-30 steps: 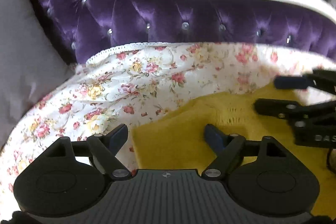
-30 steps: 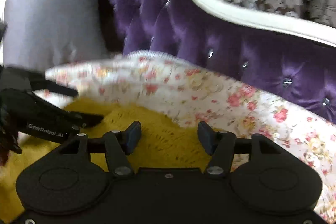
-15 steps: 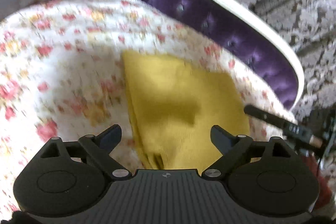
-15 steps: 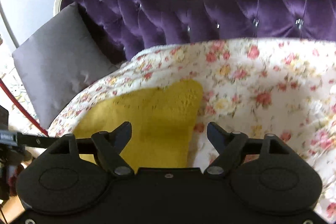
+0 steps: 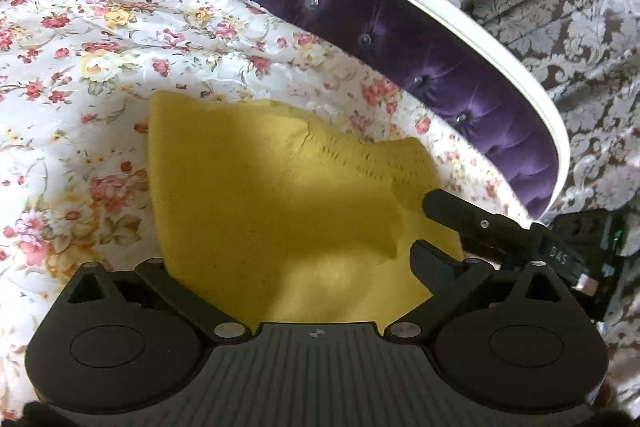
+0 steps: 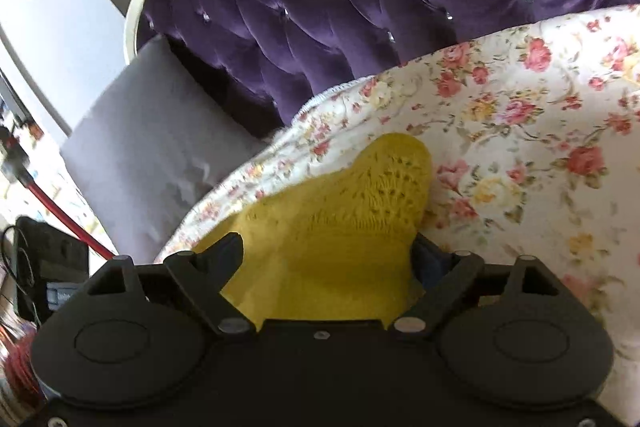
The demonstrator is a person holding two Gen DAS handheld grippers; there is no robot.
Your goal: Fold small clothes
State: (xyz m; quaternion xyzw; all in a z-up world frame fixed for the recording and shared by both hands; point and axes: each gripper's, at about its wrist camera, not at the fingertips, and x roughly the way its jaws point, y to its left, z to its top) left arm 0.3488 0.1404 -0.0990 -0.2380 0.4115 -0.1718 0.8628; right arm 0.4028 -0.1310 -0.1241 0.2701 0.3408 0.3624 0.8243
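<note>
A folded yellow knit garment [image 5: 280, 203] lies on the floral sheet [image 5: 80, 67]. My left gripper [image 5: 296, 267] is open, its fingers straddling the garment's near edge; the left fingertip is hidden under the cloth. My right gripper's finger [image 5: 460, 211] rests at the garment's right edge in the left wrist view. In the right wrist view the garment [image 6: 340, 227] fills the gap between the open fingers of my right gripper [image 6: 328, 255], and its lacy corner points away.
A purple tufted sofa back [image 6: 320, 27] with a white frame [image 5: 480, 39] runs behind the sheet. A grey cushion [image 6: 152, 155] stands at the left end. A black box [image 6: 48, 267] and red cable [image 6: 72, 223] are beyond the sofa edge.
Both grippers pulled back and came down low over the garment, which now lies between their fingers. The views swung; the garment looks folded smaller than a second ago.
</note>
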